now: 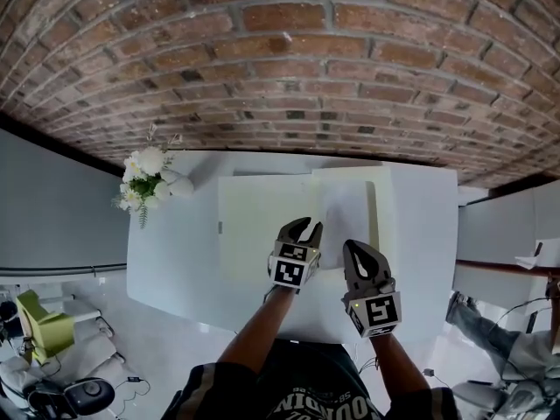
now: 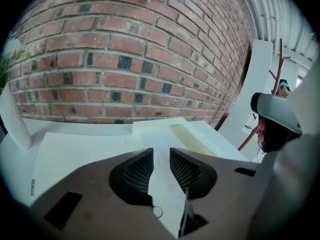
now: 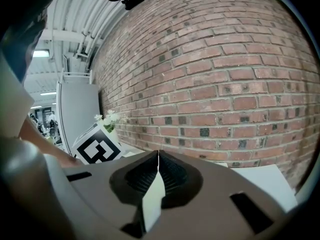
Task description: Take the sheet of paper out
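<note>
The near edge of the plain white sheet of paper (image 1: pixel 346 204) is hidden behind the right hand-held gripper (image 1: pixel 357 247), which pinches it over a pale folder (image 1: pixel 262 226) on the counter (image 1: pixel 175 252), while the left hand-held gripper (image 1: pixel 303 227) hangs spread just beside it.

Lighting's bright and flat all over, nothing dim. In the head view the white table (image 1: pixel 175 261) is nearly blown out, so edges on it barely show, and the shadows there are faint and soft. There's heavy fisheye everywhere: the brick wall (image 1: pixel 280 68) bows into arcs, worse toward the edges. Both gripper views go black in the corners. The bricks are pretty sharp in those, but the left gripper (image 2: pixel 161 156) and right gripper (image 3: pixel 158 156) sit up close as soft brownish blur. Ceiling lights (image 3: pixel 42 53) glare white at the left of the right gripper view.
</note>
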### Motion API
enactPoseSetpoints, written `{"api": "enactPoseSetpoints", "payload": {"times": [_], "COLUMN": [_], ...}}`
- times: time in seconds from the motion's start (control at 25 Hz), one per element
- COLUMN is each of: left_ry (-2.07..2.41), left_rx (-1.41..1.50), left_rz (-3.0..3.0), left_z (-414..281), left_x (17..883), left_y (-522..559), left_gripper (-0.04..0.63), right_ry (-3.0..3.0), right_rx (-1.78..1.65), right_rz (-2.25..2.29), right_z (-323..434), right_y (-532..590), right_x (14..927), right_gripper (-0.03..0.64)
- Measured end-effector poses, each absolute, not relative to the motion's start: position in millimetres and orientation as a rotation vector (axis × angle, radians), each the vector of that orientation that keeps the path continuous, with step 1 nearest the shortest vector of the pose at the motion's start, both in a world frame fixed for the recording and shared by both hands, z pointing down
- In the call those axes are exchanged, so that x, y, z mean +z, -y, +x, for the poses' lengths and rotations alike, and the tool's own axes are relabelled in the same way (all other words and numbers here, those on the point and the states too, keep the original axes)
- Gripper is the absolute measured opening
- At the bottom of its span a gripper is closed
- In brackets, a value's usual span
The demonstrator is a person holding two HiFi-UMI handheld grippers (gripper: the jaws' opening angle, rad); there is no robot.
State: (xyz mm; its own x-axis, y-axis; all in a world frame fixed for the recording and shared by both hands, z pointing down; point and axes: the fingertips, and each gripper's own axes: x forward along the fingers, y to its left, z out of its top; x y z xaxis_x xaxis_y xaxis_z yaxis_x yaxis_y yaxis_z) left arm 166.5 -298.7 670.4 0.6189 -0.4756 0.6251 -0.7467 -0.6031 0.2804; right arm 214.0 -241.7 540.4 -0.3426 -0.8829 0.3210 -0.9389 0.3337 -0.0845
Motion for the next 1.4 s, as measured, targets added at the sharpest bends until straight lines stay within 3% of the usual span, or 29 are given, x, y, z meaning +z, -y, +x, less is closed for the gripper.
{"api": "enactPoseSetpoints", "payload": {"times": [1.4], "left_ry": [0.961], "left_rx": [1.062], "left_rz": [2.201], "left_z": [208], "left_x": [782], "left_y": [308], "left_gripper": [0.092], "right_ry": [2.261], "right_rx": [0.545], "right_rz": [1.72], "right_z": [264], "right_y": [215], "right_x": [583], "right_gripper": [0.069]}}
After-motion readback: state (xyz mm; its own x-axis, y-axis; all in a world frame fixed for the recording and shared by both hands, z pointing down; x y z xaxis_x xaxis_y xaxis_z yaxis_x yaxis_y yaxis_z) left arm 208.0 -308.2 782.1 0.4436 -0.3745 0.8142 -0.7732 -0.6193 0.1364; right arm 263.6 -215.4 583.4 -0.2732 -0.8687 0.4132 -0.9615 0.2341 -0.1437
